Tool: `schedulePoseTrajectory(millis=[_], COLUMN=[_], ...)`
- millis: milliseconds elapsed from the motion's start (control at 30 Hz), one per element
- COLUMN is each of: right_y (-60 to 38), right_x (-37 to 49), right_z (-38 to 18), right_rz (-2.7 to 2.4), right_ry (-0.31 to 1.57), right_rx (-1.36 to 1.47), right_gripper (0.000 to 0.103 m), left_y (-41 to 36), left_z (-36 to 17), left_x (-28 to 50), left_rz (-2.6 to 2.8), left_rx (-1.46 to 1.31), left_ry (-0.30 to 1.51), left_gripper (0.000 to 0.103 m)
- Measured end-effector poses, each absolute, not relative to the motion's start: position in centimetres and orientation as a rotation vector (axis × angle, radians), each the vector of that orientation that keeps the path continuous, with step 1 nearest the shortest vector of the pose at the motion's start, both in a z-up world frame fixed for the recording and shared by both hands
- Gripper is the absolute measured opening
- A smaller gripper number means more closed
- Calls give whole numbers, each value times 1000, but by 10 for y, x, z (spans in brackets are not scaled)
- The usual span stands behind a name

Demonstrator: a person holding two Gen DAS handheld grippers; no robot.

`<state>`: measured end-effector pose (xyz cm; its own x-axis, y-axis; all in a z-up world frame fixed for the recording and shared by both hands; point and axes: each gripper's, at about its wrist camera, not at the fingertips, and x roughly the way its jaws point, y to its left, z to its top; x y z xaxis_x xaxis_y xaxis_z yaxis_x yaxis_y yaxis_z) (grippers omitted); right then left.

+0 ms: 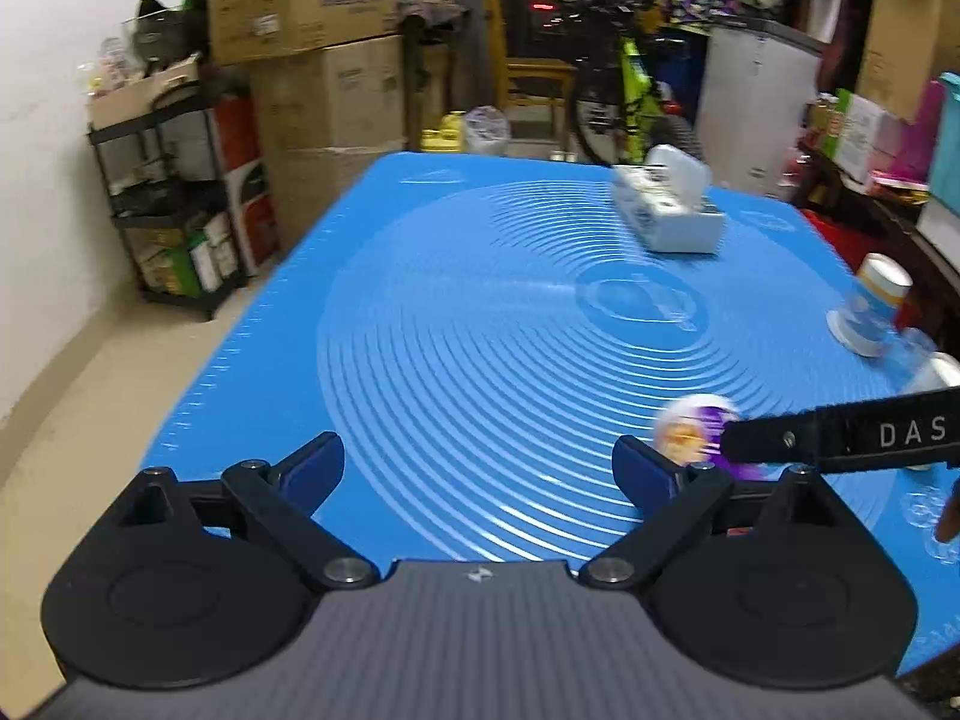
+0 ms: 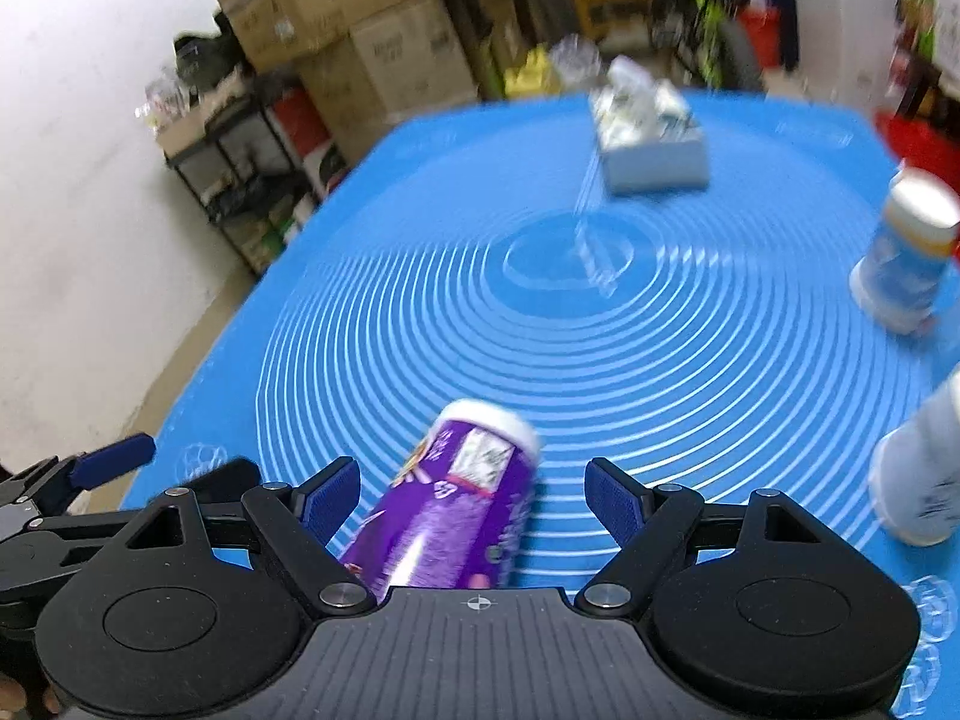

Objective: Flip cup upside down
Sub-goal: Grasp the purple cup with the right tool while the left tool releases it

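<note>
A purple cup [image 2: 444, 510] with a white rim lies tilted on its side between the open fingers of my right gripper [image 2: 474, 498], on the blue mat [image 2: 420, 312]. Neither pad clearly touches it. In the left wrist view the same cup [image 1: 690, 426] shows blurred at the right, partly behind the right gripper's black arm [image 1: 840, 435]. My left gripper [image 1: 480, 468] is open and empty over the near part of the mat [image 1: 450, 330], to the left of the cup. Its blue fingertip [image 2: 114, 459] shows at the far left of the right wrist view.
A white tissue box [image 2: 651, 138] sits at the far side of the mat. A white and blue bottle [image 2: 906, 258] stands at the right edge, another white container [image 2: 924, 474] nearer. Cardboard boxes [image 1: 324, 60], a black shelf and a bicycle stand beyond the table.
</note>
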<state>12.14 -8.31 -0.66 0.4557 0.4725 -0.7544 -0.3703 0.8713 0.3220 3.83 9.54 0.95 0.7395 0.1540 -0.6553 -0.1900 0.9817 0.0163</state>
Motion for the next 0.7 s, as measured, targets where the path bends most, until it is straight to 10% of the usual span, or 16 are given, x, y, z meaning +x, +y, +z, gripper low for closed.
schedulePoseTrajectory(millis=[367, 700], right_y=[-49, -63], right_x=[153, 111], right_z=[-43, -25], right_rz=[535, 528], right_ry=[1229, 927], right_rx=[141, 74], right_gripper=[75, 72], left_y=[107, 106], left_z=[-5, -6], left_x=[38, 31], left_rz=[192, 178], left_rx=[-56, -87], left_ry=[746, 737], left_gripper=[95, 95])
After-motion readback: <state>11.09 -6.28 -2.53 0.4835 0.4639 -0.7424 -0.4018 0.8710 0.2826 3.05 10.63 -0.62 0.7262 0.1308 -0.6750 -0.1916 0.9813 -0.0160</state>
